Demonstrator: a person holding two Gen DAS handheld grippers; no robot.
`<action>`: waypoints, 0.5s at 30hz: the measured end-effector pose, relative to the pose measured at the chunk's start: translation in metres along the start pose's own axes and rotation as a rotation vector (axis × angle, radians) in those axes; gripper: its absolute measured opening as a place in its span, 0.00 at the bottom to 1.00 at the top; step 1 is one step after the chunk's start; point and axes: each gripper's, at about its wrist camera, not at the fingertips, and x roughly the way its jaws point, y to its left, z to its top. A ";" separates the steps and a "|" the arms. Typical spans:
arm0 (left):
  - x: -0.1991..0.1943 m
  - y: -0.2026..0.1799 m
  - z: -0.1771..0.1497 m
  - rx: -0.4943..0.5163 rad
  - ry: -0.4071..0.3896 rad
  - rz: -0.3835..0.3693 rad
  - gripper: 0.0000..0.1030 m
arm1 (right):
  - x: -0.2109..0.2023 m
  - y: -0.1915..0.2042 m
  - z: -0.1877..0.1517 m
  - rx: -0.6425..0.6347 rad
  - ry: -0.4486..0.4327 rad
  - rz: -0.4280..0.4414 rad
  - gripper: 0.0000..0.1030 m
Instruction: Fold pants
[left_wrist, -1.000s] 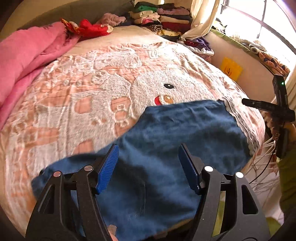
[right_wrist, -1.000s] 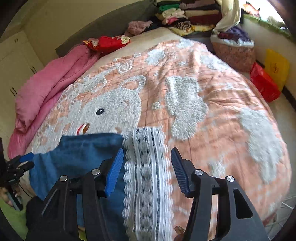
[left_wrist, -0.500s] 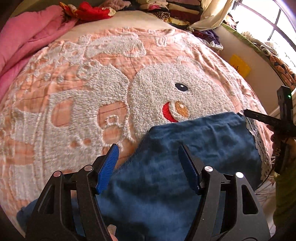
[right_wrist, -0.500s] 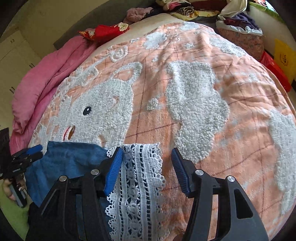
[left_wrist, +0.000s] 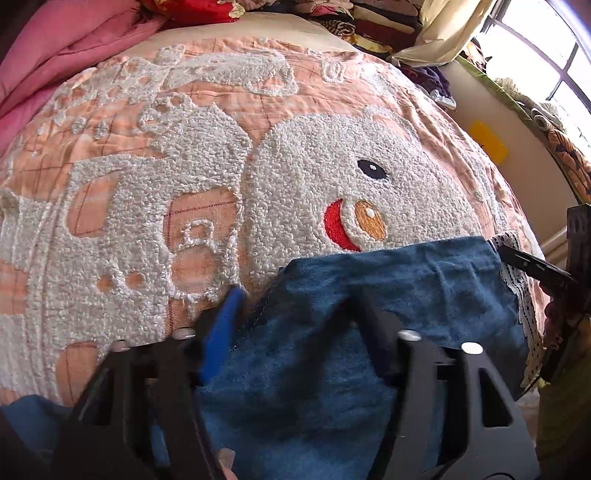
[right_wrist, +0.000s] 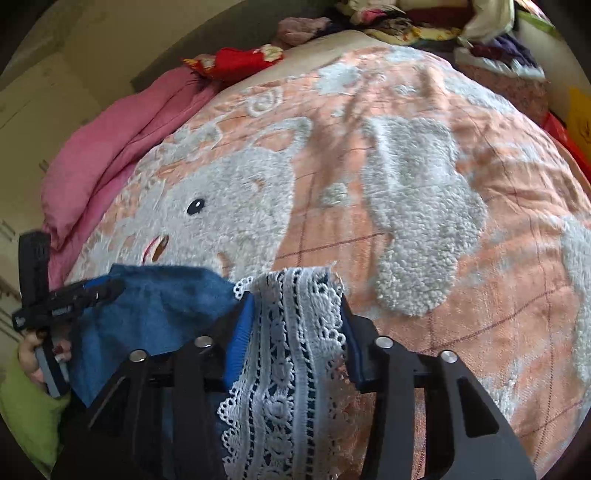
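Note:
The blue denim pants (left_wrist: 388, 295) with a white lace hem (right_wrist: 291, 332) lie at the near edge of the peach bedspread (left_wrist: 207, 206). My left gripper (left_wrist: 295, 314) is open and low over the pants' far edge, its jaws straddling the denim corner. My right gripper (right_wrist: 299, 321) is open with the lace hem lying between its blue pads (right_wrist: 242, 336). The right gripper shows at the right of the left wrist view (left_wrist: 535, 269). The left gripper shows at the left of the right wrist view (right_wrist: 92, 291), over the denim (right_wrist: 155, 314).
A pink quilt (right_wrist: 107, 147) lies along the bed's left side. A red cloth (right_wrist: 232, 61) and stacked clothes (left_wrist: 373, 22) sit at the head of the bed. A window (left_wrist: 554, 66) and a yellow item (left_wrist: 487, 142) are on the right.
Both grippers have moved forward and down onto the pants. The left now straddles the denim's far edge and the lace hem now lies between the right jaws. Both stay open.

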 end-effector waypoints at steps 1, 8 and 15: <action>0.000 -0.002 -0.001 0.008 0.000 -0.007 0.22 | -0.002 0.000 -0.002 -0.001 -0.010 0.018 0.27; -0.017 -0.015 0.005 0.054 -0.057 0.000 0.05 | -0.036 0.002 0.013 -0.008 -0.141 0.050 0.18; 0.002 -0.019 0.008 0.068 -0.053 0.063 0.05 | -0.018 0.006 0.033 -0.096 -0.103 -0.043 0.18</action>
